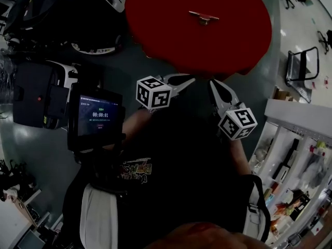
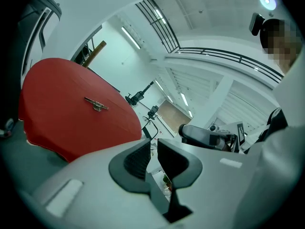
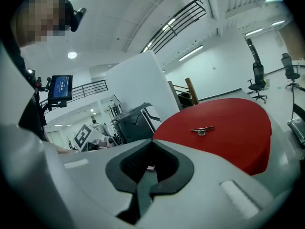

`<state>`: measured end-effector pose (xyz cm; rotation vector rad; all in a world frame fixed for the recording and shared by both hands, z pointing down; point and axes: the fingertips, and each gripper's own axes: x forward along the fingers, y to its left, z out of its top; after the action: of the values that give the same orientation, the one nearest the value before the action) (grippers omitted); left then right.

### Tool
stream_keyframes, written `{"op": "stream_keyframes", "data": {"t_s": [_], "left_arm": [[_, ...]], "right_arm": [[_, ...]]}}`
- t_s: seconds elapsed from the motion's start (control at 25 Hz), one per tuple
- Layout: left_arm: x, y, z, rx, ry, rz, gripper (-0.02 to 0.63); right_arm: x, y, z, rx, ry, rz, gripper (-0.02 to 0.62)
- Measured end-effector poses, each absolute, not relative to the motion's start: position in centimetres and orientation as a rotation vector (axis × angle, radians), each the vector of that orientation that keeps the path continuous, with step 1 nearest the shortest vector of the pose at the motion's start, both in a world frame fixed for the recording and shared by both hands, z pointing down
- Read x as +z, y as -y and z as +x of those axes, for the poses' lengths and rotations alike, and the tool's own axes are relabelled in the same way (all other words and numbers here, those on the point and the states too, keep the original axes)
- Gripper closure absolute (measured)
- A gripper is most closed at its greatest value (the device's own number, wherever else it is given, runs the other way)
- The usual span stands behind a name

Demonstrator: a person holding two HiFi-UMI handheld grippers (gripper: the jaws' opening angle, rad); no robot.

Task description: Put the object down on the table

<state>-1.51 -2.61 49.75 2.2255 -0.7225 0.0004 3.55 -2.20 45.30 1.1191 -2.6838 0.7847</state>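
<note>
A single small metal object [image 1: 204, 17] is lying near the middle of the round red surface [image 1: 155, 25], resting flat on the cloth with nothing touching it, so the putting-down is looking already done. The left gripper [image 1: 188, 80] and the right gripper [image 1: 214, 85] are both hanging off the near edge of the red surface, close to the person's body and well apart from the object, probably because neither has anything left to carry. In the left gripper view the fingers [image 2: 135, 160] are sitting closed together with nothing between them. In the right gripper view the fingers [image 3: 164, 165] are likewise pressed together and empty. Both grippers are pointing toward the red surface. Counting up: one object, one red surface, two grippers, and one lit timer screen [image 1: 98, 115] off the near left of the red surface.
</note>
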Motion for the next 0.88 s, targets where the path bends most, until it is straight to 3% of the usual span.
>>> {"op": "stream_keyframes", "data": {"t_s": [0.16,0.4,0.48,0.64,0.8,0.88], "left_arm": [[50.1,5.8,-6.9,-0.009,0.72,2.218,0.549],[50.4,6.1,-8.0,-0.037,0.766,2.195,0.551],[50.6,6.2,-8.5,-0.046,0.787,2.18,0.551],[50.9,7.2,-9.7,-0.084,0.857,2.138,0.551],[51.0,8.6,-10.4,-0.128,0.916,2.103,0.551],[50.6,9.6,-10.9,-0.155,0.959,2.09,0.551]], "right_arm": [[45.9,6.1,-0.9,0.805,2.654,1.149,0.591],[47.1,8.0,-0.7,0.74,2.63,1.142,0.589],[47.7,8.7,-0.7,0.671,2.603,1.115,0.558],[49.9,12.1,0.2,0.361,2.462,1.078,0.558],[54.0,17.5,1.5,-0.149,2.182,0.959,0.54],[56.3,20.6,2.1,-0.367,2.034,0.886,0.503]]}}
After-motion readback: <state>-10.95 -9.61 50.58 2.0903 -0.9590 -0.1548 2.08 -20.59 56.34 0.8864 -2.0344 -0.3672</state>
